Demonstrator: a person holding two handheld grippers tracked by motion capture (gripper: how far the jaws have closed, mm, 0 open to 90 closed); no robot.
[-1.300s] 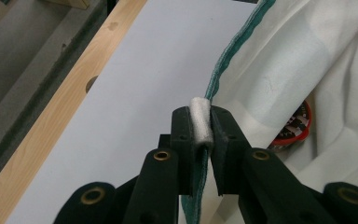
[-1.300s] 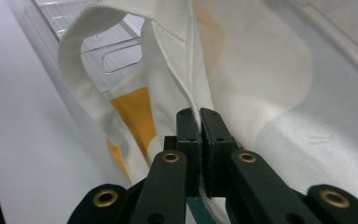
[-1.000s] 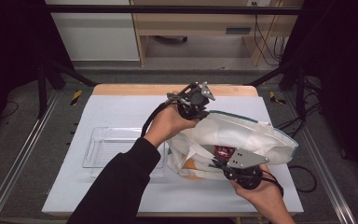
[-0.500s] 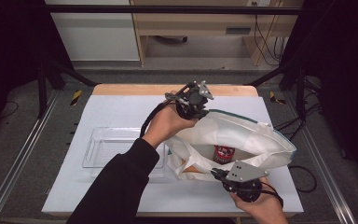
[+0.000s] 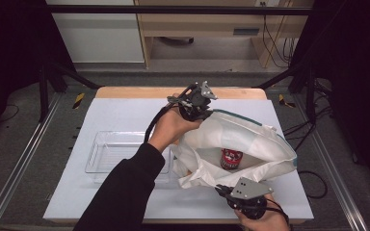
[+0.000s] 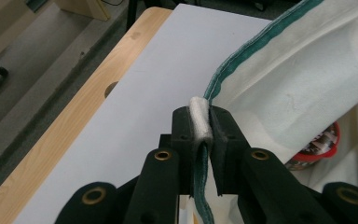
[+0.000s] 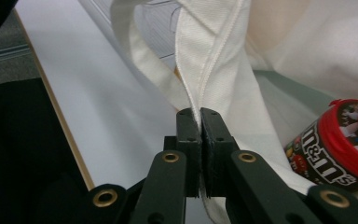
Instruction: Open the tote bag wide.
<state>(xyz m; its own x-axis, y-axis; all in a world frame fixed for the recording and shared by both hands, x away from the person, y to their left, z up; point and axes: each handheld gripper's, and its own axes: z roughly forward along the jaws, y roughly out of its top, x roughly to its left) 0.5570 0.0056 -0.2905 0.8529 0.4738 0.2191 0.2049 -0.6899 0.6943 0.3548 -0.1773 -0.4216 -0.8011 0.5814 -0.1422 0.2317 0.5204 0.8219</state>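
since a second ago the right gripper point(image 5: 223, 190) has drawn back toward the near edge of the table point(image 5: 125, 115), pulling the bag's near rim with it, so the mouth of the white cloth bag point(image 5: 250, 139) gapes wider and the red candy can point(image 5: 231, 159) inside shows more plainly. the left gripper point(image 5: 203, 111) has kept its place at the far rim.

the bag lies on the right half of the white table top, its mouth held apart between the two grippers. it is off-white fabric with a green-edged hem along the far rim and a slack, crumpled body. the can sits down inside it, near the middle of the opening. a clear plastic tray point(image 5: 111, 151) rests on the table just left of the bag, partly crossed by the person's dark sleeve point(image 5: 120, 192).

the left gripper view shows the left gripper point(image 6: 200, 122) with its jaws nearly together, pinching the folded hem where the green edge point(image 6: 242, 56) runs away along the rim; the table's wooden border point(image 6: 74, 121) appears here, and only a sliver of the can's red lid point(image 6: 324, 147).

the right gripper view shows the right gripper point(image 7: 200, 122) clamped tight on a stitched seam of the bag point(image 7: 214, 56), and gives the can point(image 7: 340, 144) close: red lid, dark printed label with candy lettering, lying tilted against the cloth.
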